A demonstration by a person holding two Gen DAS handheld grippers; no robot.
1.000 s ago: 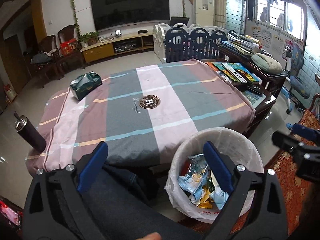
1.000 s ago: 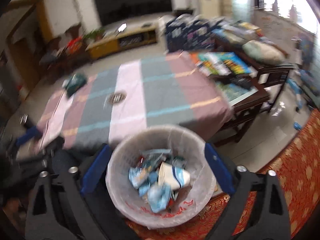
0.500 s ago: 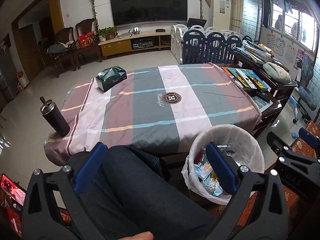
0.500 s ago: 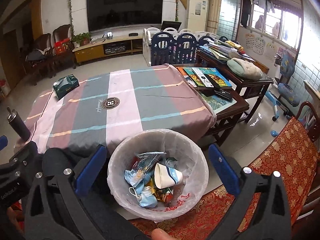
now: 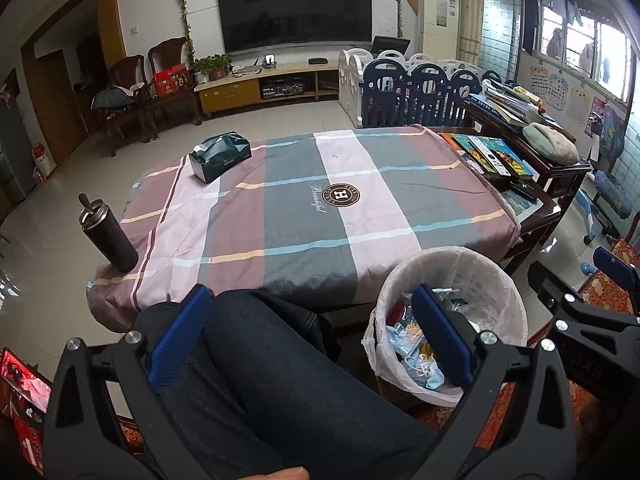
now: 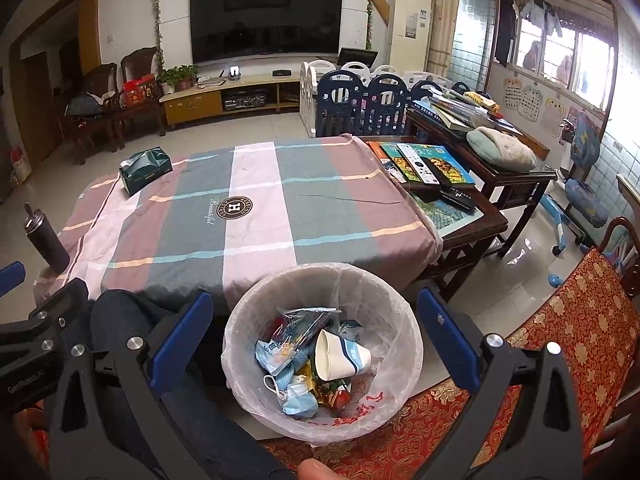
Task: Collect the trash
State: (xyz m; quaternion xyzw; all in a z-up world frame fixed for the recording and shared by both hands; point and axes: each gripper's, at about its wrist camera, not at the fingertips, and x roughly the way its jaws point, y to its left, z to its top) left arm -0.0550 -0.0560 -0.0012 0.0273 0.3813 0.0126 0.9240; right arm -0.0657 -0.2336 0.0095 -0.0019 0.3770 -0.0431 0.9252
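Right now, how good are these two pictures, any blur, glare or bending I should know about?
Left wrist view: sharp, but fisheye curvature bows the TV and walls; the window at upper right is blown out, with glare on the floor tiles. Right wrist view: also sharp, trash bin contents crisp; the window is overexposed and the corners are vignetted black.

Both views sharp, no motion blur. Daylight enters from the blown-out bright window at upper right; the room's left side is dimmer. Soft glare on the pale glossy tiled floor and faint reflections in the large black wall television screen. Strong fisheye bending with dark vignette at the corners. Shadows soft, diffuse.
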